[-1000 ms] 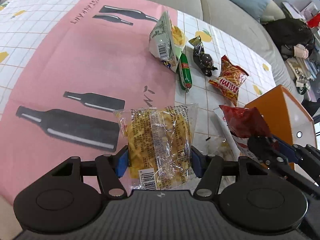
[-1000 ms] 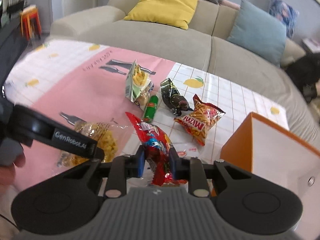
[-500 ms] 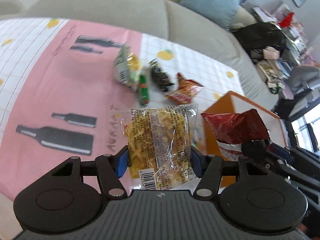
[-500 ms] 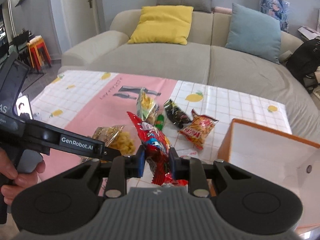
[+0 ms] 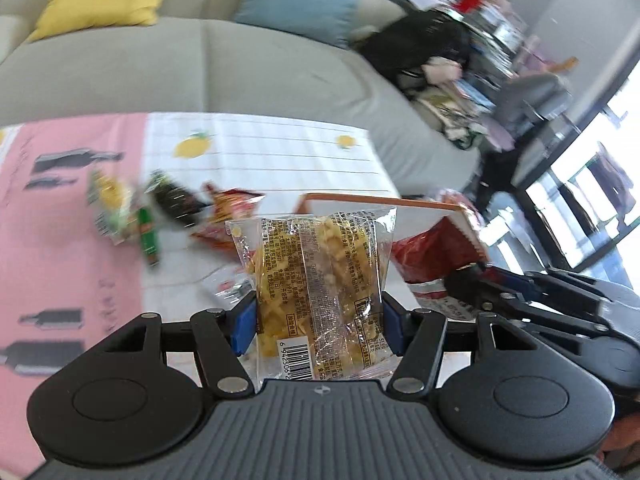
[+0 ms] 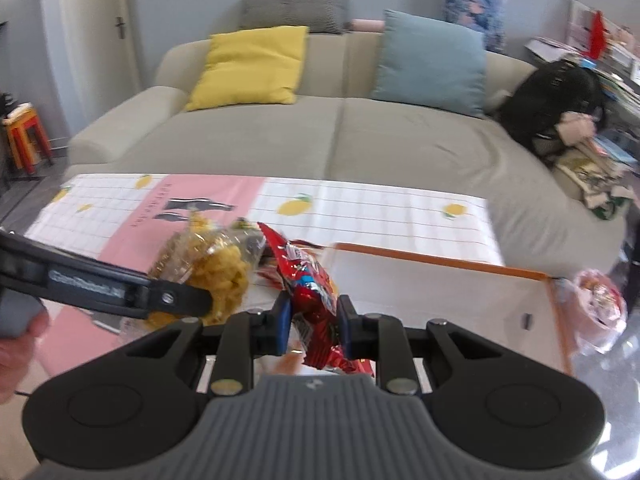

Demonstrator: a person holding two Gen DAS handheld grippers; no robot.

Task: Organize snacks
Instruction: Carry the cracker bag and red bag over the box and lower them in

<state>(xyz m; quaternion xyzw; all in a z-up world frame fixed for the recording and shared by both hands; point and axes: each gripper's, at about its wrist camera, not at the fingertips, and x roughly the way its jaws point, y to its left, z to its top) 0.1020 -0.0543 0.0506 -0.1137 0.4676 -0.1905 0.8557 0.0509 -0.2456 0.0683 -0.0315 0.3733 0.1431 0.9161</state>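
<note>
Red packet (image 6: 310, 280), orange-rimmed box (image 6: 440, 258)

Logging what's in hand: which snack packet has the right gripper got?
The shiny red packet, pinched in the right gripper. The clear bag of yellow snacks sits in the left gripper.

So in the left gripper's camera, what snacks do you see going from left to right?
Green and yellow bag → green stick snack → dark packet → orange-red chip bag → clear yellow snack bag held in the left gripper → red bag in the right gripper.
</note>
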